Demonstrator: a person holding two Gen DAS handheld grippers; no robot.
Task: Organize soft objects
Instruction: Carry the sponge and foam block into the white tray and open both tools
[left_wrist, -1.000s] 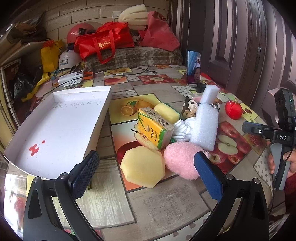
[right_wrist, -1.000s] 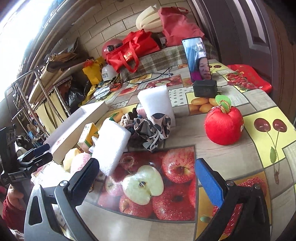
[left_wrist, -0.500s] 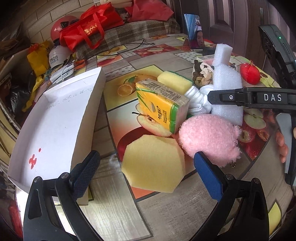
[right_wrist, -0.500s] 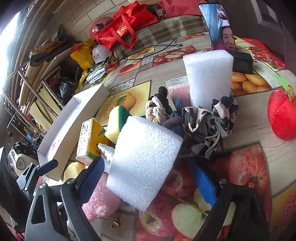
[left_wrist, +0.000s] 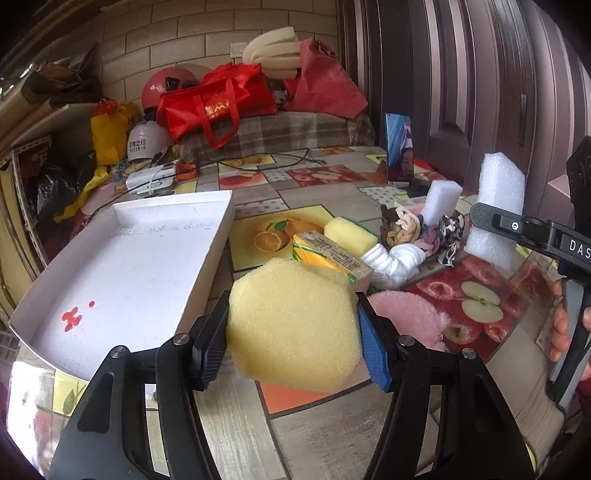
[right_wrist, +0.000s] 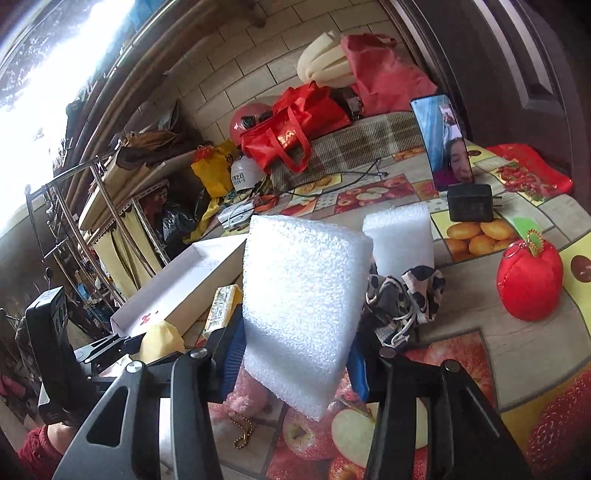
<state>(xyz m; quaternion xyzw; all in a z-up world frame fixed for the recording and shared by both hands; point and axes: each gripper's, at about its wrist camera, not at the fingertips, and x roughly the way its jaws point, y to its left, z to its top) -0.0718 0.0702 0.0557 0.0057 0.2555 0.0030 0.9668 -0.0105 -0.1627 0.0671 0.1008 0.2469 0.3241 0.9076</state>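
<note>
Both loads have the same landmark to reach: the white tray (left_wrist: 122, 273), which lies flat on the worktop (left_wrist: 332, 435) with its open side up.

The left gripper (left_wrist: 293, 334) has the yellow sponge (left_wrist: 291, 325) between its fingers (left_wrist: 212, 345), which are closing and already press on both of its side edges. The sponge hangs clear of the worktop, just beside the tray's near long wall, and the tray's floor lies to the left of and beyond it. Its broad flat face looks back toward the camera, so it stands on edge in the grip.

The right gripper (right_wrist: 293, 360) has the white foam block (right_wrist: 301, 314) at its lower end, its fingers (right_wrist: 231, 360) closing against the block's two sides. The block's long axis stands nearly upright, tilted a little. From the tray this block is well apart, across the pile of tissue pack (left_wrist: 332, 254), white socks (left_wrist: 393, 260) and pink plush (left_wrist: 410, 319).

So the left hand is the nearer to the tray, and its sponge looks likely to go in first, while the right must probably cross over the pile.
</note>
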